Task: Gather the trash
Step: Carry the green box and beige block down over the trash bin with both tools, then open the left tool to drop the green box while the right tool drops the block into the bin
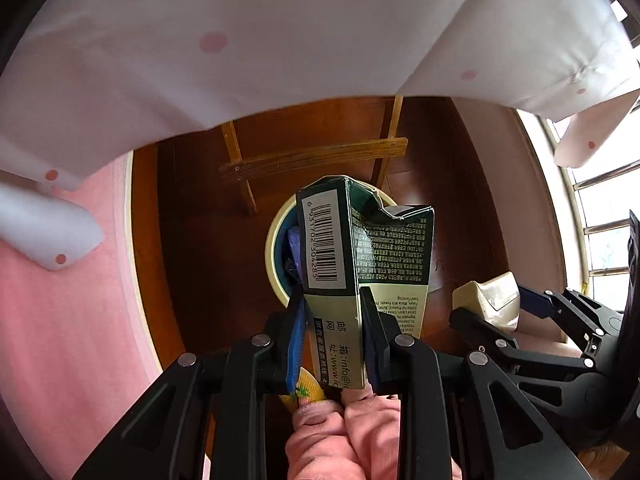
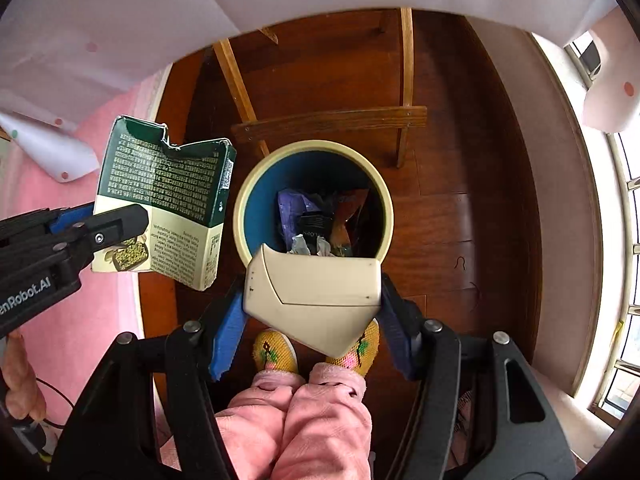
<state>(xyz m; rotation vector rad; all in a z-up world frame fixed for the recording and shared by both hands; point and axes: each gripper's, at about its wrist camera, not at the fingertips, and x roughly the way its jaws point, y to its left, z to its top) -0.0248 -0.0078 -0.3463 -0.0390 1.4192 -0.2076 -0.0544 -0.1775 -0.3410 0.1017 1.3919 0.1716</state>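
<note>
Above the wooden floor, the left gripper pinches a torn green carton between its blue pads, long axis running away from the claw, ragged open end farthest out. Beneath it, the carton hides most of the round bin. At the bin's near rim, the right gripper clamps a cream box crosswise; what this box is stays unclear. Wrappers inside the bin are hard to identify.

Dark wood floor, bright window
</note>
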